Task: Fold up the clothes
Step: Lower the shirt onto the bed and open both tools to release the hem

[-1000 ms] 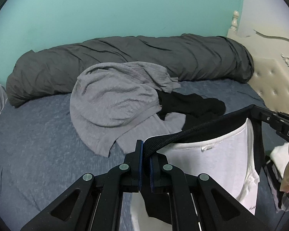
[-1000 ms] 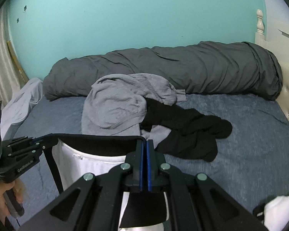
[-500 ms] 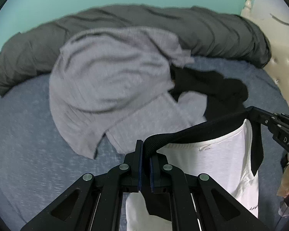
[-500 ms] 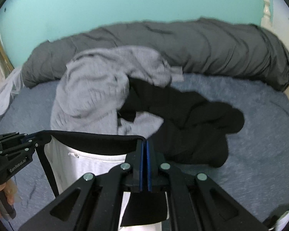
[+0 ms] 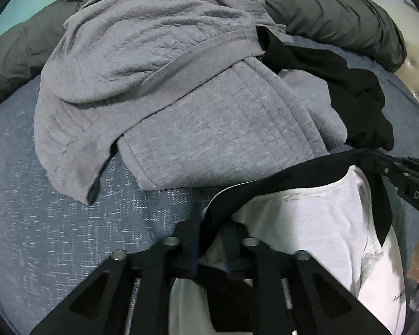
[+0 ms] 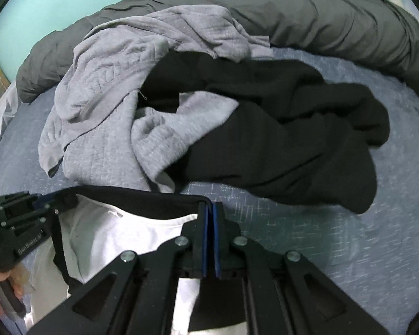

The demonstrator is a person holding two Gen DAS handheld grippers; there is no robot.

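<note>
A white garment with a black band along its top edge hangs stretched between my two grippers, low over the bed. My left gripper is shut on the band's left end, which runs in between its fingers. My right gripper is shut on the other end, blue pads pressed together. Each gripper shows in the other's view: the right gripper at the far right, the left gripper at the far left. The garment's white body sags below the band.
A rumpled grey sweater and a black garment lie heaped just beyond the band on the blue sheet. A rolled dark grey duvet runs along the back. The cream headboard stands at the right. A hand holds the left gripper's handle.
Both grippers have moved forward and tipped down toward the bed, carrying the stretched garment up to the grey and black pile. The grip on the band is the same.
</note>
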